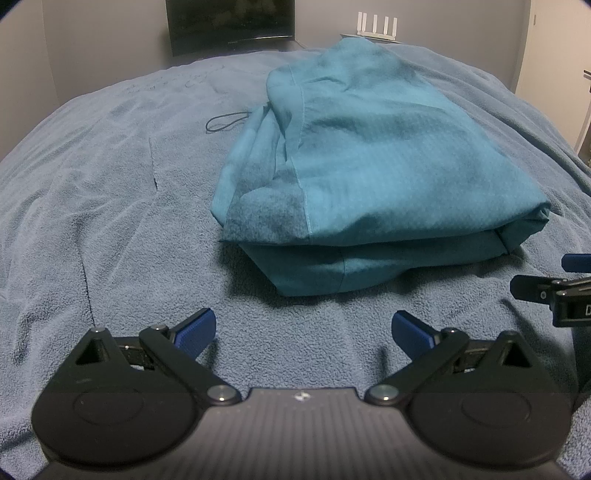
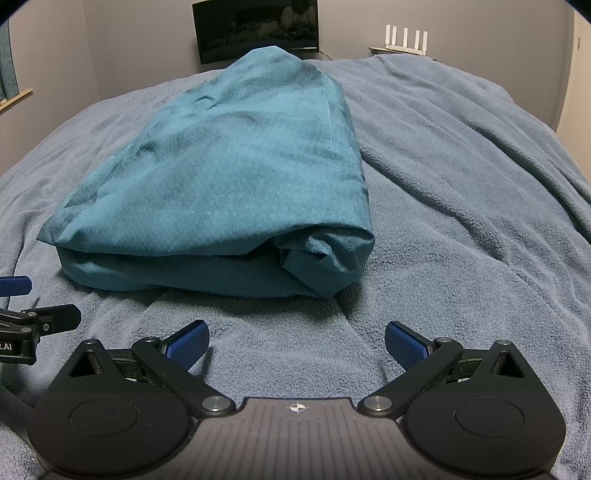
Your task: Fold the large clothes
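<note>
Left wrist view: I see my left gripper (image 1: 303, 328) low over the bed (image 1: 110, 206), which is covered by a grey-blue fleece blanket (image 1: 92, 258).
Left jaws: they stand wide apart with nothing between them; the blue pads (image 1: 195, 328) are bare.
Garment: the teal garment (image 1: 369, 166) lies folded in a thick bundle on the blanket, ahead of my left gripper and a little to its right, not touching it.
Cord: a thin dark drawstring (image 1: 223, 122) trails out from the bundle's far left side onto the blanket.
Neighbour: part of my right gripper (image 1: 554, 291) pokes in at the right edge, near the bundle's near right corner.
Background: a dark screen (image 1: 229, 26) and a white router (image 1: 376, 24) stand against the far wall.

Right wrist view: my right gripper (image 2: 297, 341) hovers just above the blanket (image 2: 461, 184).
Right jaws: spread apart and empty.
Garment: the folded bundle (image 2: 229, 177) sits ahead and slightly left, its layered edge facing me, with a tucked crease at its near right corner.
Neighbour: the tip of my left gripper (image 2: 33, 314) shows at the left edge, apart from the bundle.
</note>
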`<state>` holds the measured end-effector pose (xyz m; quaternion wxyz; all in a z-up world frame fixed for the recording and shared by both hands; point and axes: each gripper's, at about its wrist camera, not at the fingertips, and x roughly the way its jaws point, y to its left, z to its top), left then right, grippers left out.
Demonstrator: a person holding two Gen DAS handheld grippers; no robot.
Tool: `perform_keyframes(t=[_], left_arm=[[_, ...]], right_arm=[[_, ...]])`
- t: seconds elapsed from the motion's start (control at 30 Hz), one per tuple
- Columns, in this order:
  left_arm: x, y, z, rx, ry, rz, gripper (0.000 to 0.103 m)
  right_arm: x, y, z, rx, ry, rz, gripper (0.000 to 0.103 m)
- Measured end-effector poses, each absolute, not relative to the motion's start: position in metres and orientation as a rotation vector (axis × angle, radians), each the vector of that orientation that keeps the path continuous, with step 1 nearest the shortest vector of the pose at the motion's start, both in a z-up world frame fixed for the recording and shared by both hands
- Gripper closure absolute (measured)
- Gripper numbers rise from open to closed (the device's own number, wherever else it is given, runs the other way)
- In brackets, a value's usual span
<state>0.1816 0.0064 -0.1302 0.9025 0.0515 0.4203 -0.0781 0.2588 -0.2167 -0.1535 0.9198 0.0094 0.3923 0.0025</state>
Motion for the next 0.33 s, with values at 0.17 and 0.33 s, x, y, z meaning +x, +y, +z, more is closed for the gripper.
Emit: perform_keyframes(t=[0.17,0.33], left_arm=[[0.1810,0.0097,-0.1308,0.095,0.867,-0.157,0.001],[0.1816,0.0123,-0.1320,0.084,0.891,-0.150,0.001]], right_arm=[[0.2596,-0.2165,-0.1545,0.018,0.808,0.005,0.001],[0.2606,-0.2169,-0.1552,0.018,0.812,0.005,0.001]])
